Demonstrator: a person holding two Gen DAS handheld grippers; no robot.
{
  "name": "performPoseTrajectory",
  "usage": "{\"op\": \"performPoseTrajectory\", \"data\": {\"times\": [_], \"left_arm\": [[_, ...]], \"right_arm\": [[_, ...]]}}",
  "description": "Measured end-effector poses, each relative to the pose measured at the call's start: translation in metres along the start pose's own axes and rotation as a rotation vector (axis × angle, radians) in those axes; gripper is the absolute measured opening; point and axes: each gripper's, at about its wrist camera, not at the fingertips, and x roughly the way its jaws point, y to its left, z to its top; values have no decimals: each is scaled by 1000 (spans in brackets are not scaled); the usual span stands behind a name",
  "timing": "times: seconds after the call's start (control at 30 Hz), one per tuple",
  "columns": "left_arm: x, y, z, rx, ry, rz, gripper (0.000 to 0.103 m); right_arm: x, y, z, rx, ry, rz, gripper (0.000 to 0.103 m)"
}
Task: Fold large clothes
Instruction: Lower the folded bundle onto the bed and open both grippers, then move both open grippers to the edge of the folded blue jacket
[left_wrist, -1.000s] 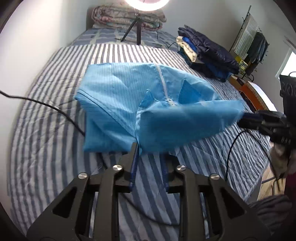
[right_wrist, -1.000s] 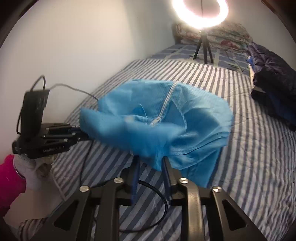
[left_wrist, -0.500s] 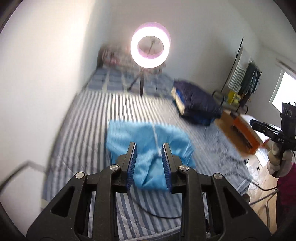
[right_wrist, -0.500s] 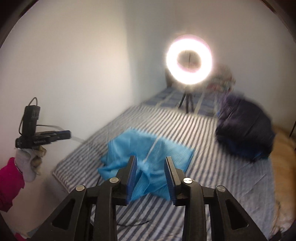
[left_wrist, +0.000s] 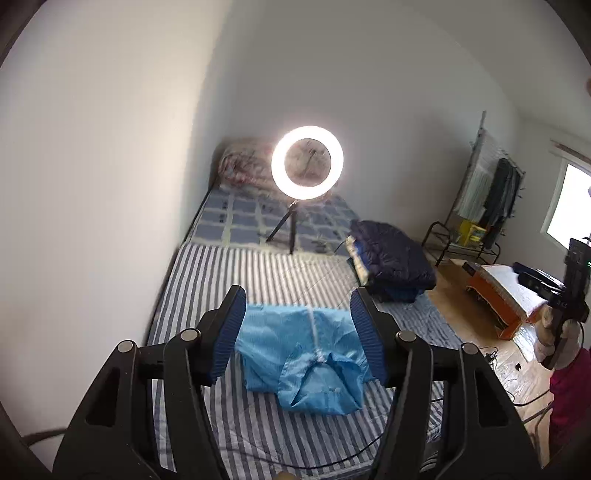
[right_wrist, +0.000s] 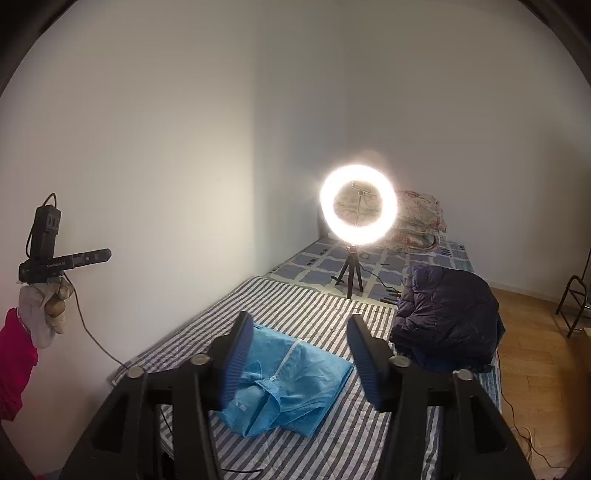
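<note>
A light blue zip garment (left_wrist: 303, 358) lies folded into a compact bundle on the striped bed (left_wrist: 280, 280), also seen in the right wrist view as the garment (right_wrist: 291, 380). My left gripper (left_wrist: 297, 332) hangs high above it, jaws opening, nothing between the blue pads. My right gripper (right_wrist: 299, 358) is likewise raised well above the bed, jaws opening and empty. From each wrist view the opposite gripper shows off to the side in a gloved hand, right gripper (left_wrist: 543, 288) and left gripper (right_wrist: 88, 256).
A lit ring light (left_wrist: 307, 168) stands on a tripod at the bed's far end before stacked quilts (left_wrist: 243, 164). A dark navy jacket pile (right_wrist: 447, 317) lies on the bed's right side. A black cable (right_wrist: 92, 339) trails. An orange box (left_wrist: 498, 295) and clothes rack (left_wrist: 491, 195) stand on the floor.
Both grippers let go of the blue garment, which dropped into a folded bundle on the bed. Both rose well above it and their jaws widened.
</note>
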Motion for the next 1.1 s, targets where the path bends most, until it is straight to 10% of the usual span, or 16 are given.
{"op": "performPoseTrajectory", "data": {"times": [0.57,1.1], "left_arm": [[-79,-8,46,4,-63,-1,63],[186,82,-90,-320,355,-17,63]], "right_arm": [[-83,-5,63,-12,-65,-86,67],[128,-45,-104,176,292,-8,73]]}}
